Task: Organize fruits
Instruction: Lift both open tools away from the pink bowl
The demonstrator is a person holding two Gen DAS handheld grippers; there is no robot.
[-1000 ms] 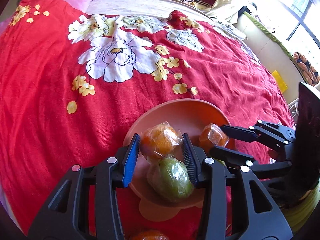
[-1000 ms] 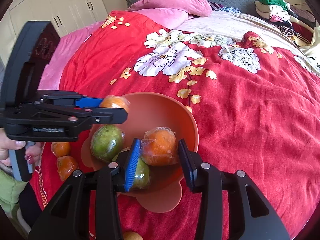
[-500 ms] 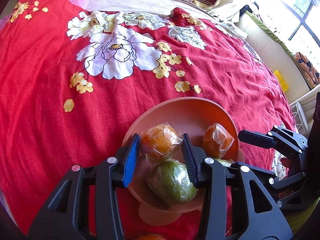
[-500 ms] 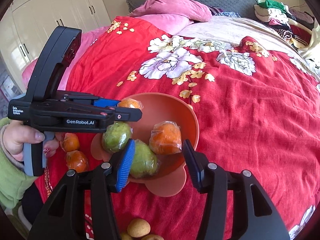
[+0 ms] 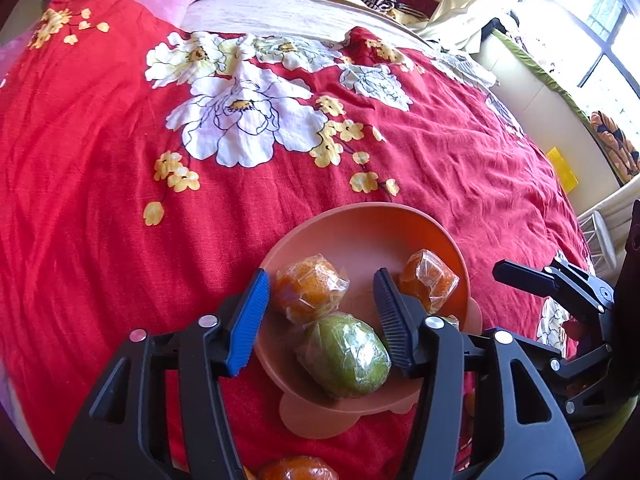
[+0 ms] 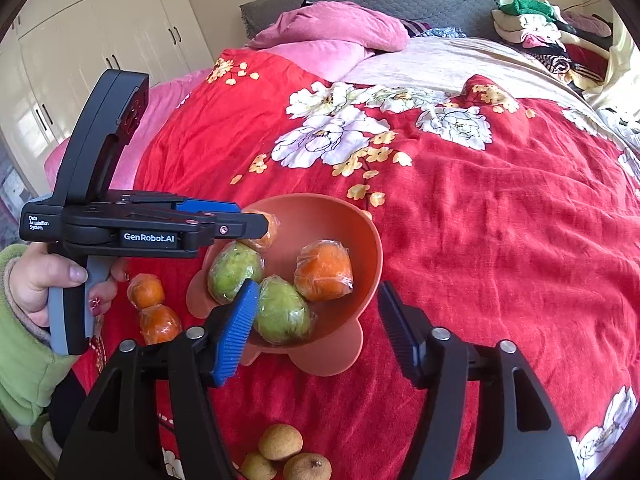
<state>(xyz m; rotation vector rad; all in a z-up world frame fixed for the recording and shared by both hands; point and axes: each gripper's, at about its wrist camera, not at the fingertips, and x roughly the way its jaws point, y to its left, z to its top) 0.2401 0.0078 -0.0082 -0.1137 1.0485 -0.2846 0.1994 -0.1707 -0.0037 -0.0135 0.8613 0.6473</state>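
In the bowl (image 6: pixel 370 240): two oranges (image 6: pixel 324 270), seemingly a third, two green fruits (image 6: pixel 282 312).

A bed under a red bedspread (image 6: pixel 500 240) with white and yellow flowers carries an orange-pink bowl (image 6: pixel 370 256). Beside the bowl lie two wrapped oranges (image 6: pixel 154 308), and nearer the camera three small tan fruits (image 6: pixel 280 442); pink pillows (image 6: pixel 332 28) sit at the head

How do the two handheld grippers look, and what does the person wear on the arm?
Both grippers, left gripper and right gripper, are black with ribbed pads, one blue. The left one carries white "GenRobot.AI" lettering and a grey handle. The sleeve is light green.
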